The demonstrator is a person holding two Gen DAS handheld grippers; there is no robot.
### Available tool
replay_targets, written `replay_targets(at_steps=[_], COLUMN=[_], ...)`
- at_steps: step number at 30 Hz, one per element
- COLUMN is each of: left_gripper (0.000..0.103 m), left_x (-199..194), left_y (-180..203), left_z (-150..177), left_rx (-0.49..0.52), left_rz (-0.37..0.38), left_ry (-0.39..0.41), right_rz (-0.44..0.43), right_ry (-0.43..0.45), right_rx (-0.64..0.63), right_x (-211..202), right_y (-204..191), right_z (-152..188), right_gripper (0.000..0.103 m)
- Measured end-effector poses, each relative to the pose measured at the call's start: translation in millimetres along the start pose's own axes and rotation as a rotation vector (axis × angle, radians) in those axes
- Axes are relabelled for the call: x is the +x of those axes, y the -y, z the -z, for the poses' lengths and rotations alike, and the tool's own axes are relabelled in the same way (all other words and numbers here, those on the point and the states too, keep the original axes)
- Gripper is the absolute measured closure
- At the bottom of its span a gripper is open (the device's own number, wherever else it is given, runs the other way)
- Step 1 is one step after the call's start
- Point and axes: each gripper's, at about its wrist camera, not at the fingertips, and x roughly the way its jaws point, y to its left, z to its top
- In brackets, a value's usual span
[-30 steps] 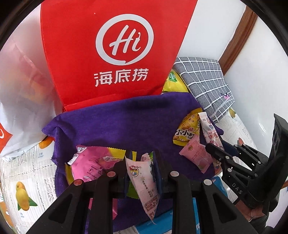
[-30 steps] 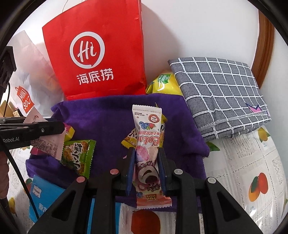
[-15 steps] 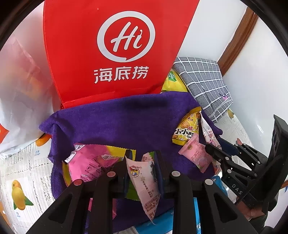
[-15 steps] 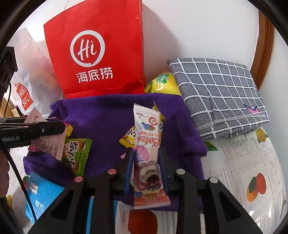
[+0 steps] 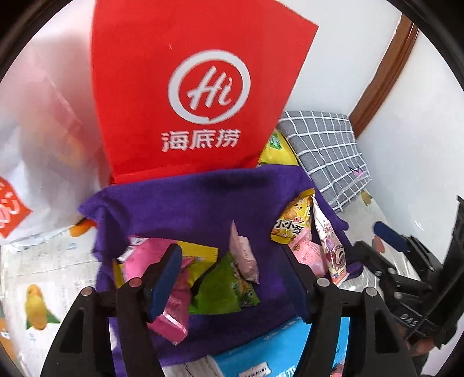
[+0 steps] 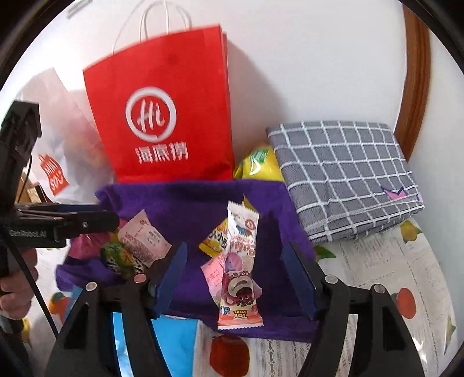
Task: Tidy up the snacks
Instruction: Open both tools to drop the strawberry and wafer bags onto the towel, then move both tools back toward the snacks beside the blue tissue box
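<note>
Two snack packets freshly let go on the purple cloth

Both claws have just been opening and grip nothing: the left gripper (image 5: 232, 278) stands over a pale pink packet (image 5: 243, 255), the right gripper (image 6: 235, 275) astride the bear-print packet (image 6: 239, 272) at the purple cloth's (image 6: 185, 200) front edge; two clusters formed, further sorting seemingly left.

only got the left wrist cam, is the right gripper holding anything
Observer: No. The right gripper is open. Its jaws have just been opening, and the long pink bear packet lies loose between them.
Operator: where is that packet sitting
Observer: On the purple cloth, with its bottom end reaching the cloth's front edge.
Operator: does the red bag have anything to lift it by
Observer: Yes, the red bag has white cord handles on top.
</note>
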Motion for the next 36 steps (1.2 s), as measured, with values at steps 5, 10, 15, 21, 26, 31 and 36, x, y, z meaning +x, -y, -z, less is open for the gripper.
replay_targets(at_steps=[5, 10, 15, 21, 26, 31, 36], left_gripper=[0.038, 0.038, 0.038, 0.038, 0.038, 0.038, 0.038], left_x=[-26.7, -56.2, -83.5, -99.4, -99.6, -100.7, -93.2], left_y=[4.4, 10.1, 21.4, 29.1, 30.7, 33.5, 35.9], left_z=[10.9, 34.3, 65.8, 99.0, 126.8, 150.5, 166.5], left_rx=[-0.005, -0.033, -0.046, -0.083, -0.099, -0.081, -0.036], left_rz=[-0.038, -0.021, -0.033, -0.021, -0.032, -0.046, -0.053], left_ry=[0.017, 0.041, 0.054, 0.034, 0.013, 0.032, 0.045], right_rz=[-0.013, -0.018, -0.033, 0.002, -0.005, -0.028, -0.050], right_ry=[0.007, 0.032, 0.037, -0.025, -0.055, -0.049, -0.061], right_rx=[0.002, 0.011, 0.035, 0.049, 0.030, 0.041, 0.065], right_x=[-27.3, -63.4, -95.6, -117.6, -129.6, -142.8, -144.0], right_y=[-0.8, -4.9, -2.9, -0.8, -5.4, -9.0, -11.6], right_z=[5.5, 21.1, 37.6, 61.8, 86.0, 104.1, 118.6], right_gripper=[0.033, 0.033, 0.033, 0.035, 0.039, 0.039, 0.039])
